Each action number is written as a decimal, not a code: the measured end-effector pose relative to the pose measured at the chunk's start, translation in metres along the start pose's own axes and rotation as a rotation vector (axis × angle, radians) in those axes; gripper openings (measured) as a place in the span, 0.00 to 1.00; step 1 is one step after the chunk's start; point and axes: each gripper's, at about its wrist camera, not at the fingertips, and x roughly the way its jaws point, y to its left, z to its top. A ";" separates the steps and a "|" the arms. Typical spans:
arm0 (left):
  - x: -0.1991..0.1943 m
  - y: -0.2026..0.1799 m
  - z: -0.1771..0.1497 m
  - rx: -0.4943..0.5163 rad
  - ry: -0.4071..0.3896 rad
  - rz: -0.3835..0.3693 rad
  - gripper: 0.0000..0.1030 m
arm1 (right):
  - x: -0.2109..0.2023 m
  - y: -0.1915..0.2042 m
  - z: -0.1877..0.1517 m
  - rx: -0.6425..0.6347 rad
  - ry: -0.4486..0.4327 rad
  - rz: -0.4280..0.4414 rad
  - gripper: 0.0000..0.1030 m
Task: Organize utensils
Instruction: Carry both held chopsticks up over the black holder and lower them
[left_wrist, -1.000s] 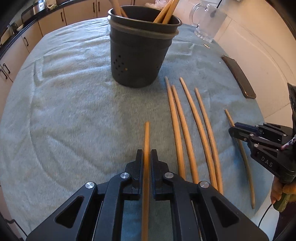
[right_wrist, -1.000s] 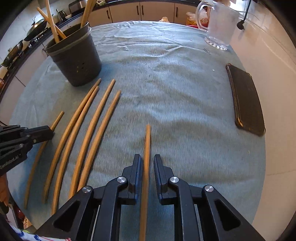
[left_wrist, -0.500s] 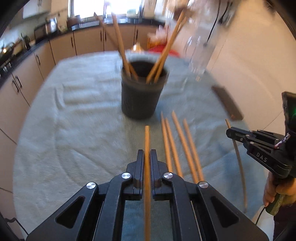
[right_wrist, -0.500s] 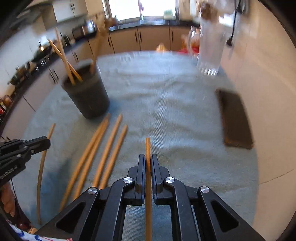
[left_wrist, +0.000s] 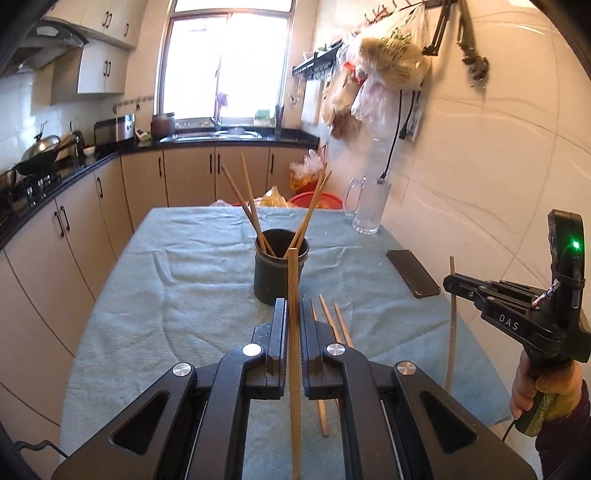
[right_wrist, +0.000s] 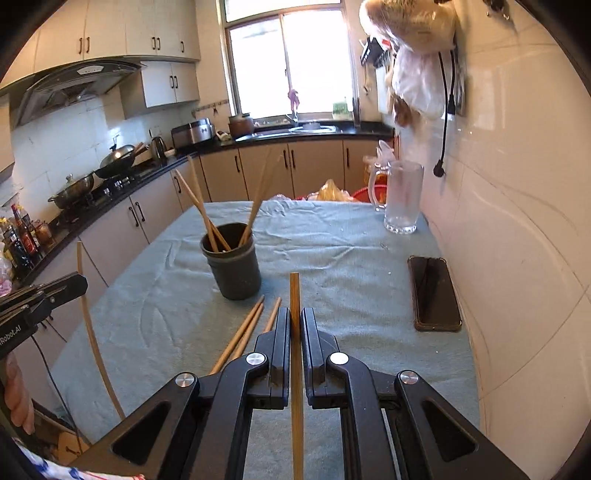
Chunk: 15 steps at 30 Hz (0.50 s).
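Observation:
A dark utensil holder (left_wrist: 280, 271) stands mid-table with several wooden chopsticks in it; it also shows in the right wrist view (right_wrist: 232, 265). My left gripper (left_wrist: 293, 308) is shut on one chopstick (left_wrist: 293, 332), held above the table, tip pointing at the holder. My right gripper (right_wrist: 294, 317) is shut on another chopstick (right_wrist: 295, 350), also lifted. Loose chopsticks (right_wrist: 242, 332) lie on the cloth between the grippers and the holder. Each gripper shows from the side in the other's view, the right gripper (left_wrist: 452, 286) and the left gripper (right_wrist: 79, 284), each with its chopstick upright.
The table has a grey-green cloth (left_wrist: 184, 280). A black phone (right_wrist: 434, 291) lies near the right edge by the tiled wall. A glass jug (right_wrist: 402, 199) stands at the far right. Kitchen counters run along the left and back.
Both grippers have lifted their chopsticks off the cloth and tilted up from looking down at the table to looking level across it. The right gripper closed on its chopstick.

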 end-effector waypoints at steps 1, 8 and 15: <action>-0.005 -0.001 -0.001 0.001 -0.009 -0.001 0.05 | -0.006 0.002 -0.001 -0.002 -0.007 0.009 0.06; -0.027 0.004 -0.007 -0.025 -0.047 -0.014 0.05 | -0.029 0.016 -0.001 -0.024 -0.058 0.020 0.06; -0.042 0.005 -0.002 -0.029 -0.087 -0.012 0.05 | -0.040 0.019 0.004 -0.023 -0.095 0.027 0.06</action>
